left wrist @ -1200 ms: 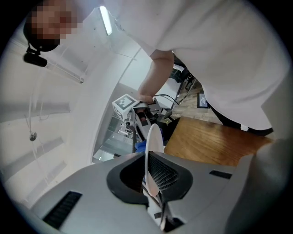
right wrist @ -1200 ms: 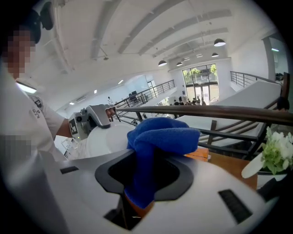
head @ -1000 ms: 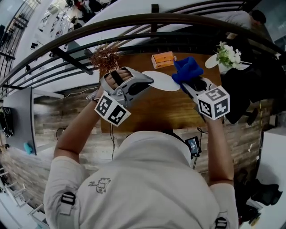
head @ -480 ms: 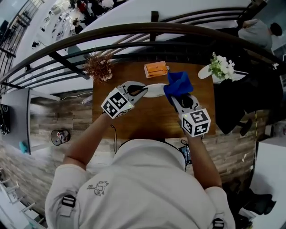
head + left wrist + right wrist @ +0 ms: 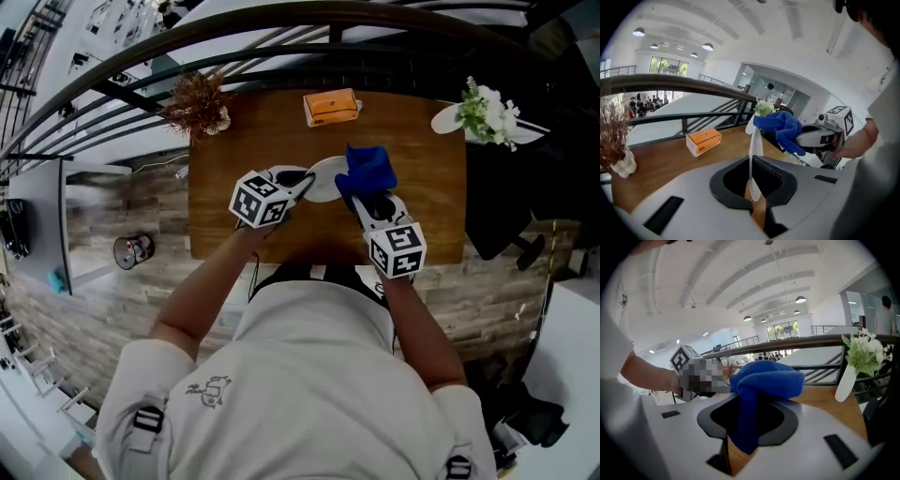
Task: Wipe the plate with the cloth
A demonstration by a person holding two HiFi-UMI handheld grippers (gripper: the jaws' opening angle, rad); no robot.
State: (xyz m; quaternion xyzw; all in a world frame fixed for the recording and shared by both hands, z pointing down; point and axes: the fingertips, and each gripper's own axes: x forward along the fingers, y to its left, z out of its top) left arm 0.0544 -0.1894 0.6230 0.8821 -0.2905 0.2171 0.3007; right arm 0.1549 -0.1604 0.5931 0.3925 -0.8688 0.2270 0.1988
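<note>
The plate [image 5: 751, 154] is pinched by its rim between my left gripper's [image 5: 302, 183] closed jaws. Just beside it, my right gripper [image 5: 364, 200] clamps the blue cloth [image 5: 367, 167], which bunches beyond its jaws.

The left tool [image 5: 302, 181] is rolled over with the plate [image 5: 326, 178]; it and the right tool [image 5: 367, 199], with the cloth [image 5: 367, 167], are lowered toward the surface [image 5: 244, 131].
</note>
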